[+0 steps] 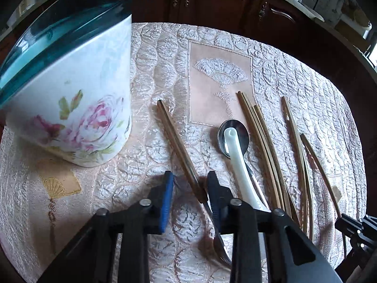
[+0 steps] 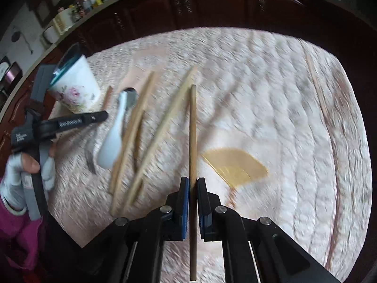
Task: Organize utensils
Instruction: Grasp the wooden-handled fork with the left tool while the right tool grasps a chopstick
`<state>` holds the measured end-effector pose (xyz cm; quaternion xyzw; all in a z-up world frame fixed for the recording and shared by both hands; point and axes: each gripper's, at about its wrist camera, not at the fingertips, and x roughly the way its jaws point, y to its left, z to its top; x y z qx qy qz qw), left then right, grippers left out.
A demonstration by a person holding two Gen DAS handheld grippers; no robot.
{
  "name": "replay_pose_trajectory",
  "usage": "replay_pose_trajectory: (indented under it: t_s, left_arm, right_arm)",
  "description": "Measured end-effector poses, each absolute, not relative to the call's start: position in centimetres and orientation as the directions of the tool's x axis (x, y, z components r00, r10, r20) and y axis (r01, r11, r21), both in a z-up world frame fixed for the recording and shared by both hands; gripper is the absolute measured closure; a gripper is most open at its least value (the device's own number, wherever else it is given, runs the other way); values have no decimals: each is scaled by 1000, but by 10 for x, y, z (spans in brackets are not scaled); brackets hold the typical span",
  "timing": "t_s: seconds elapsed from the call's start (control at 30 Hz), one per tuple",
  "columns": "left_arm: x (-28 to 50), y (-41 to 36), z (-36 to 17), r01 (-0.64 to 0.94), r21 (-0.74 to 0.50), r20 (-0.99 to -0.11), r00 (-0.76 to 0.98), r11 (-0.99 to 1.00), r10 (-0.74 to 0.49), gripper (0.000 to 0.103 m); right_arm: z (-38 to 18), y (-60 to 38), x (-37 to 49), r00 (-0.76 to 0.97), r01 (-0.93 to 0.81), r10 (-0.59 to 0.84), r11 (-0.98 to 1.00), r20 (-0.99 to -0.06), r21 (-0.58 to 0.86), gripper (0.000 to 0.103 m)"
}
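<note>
On the tabletop [image 1: 165, 54], covered by a quilted pale cloth, nearly all the utensils are still lying loose, so the sorting looks to be at an early stage. The flowered cup [image 1: 77, 108] with the blue rim is standing at the left, and whether anything is inside it cannot be told. Beside it, a brown-handled fork [image 1: 181, 155] is lying slantwise, its tines under the tool. Further right a white spoon [image 1: 238, 160] is resting across a metal spoon [image 1: 233, 139], and several bamboo chopsticks [image 1: 264, 151] are spreading out in a loose fan.

The left hand-held gripper [image 1: 190, 181] is sitting low over the fork, its jaws partly open and straddling the handle; the right-hand pad looks to be touching or just beside the handle, while the blue pad on the other side is standing clear, so nothing is being gripped yet.

The right hand-held gripper [image 2: 193, 184] is closed on a single chopstick [image 2: 193, 141], which is running straight between its pads and sticking out both ways above the cloth. It has yet to reach the cup, which is standing well apart at the far left in that view.
</note>
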<state>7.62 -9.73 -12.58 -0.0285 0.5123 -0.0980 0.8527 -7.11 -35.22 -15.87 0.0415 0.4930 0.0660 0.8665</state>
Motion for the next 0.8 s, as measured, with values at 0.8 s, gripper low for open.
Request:
replay_pose_trajectory:
  t_s: [0.8]
  left_arm:
    - [57,-89,-113,254,-188,-867,411,949,-282,66]
  right_arm:
    - [-166,-341,31,501,-31,164,985,-850,171,76]
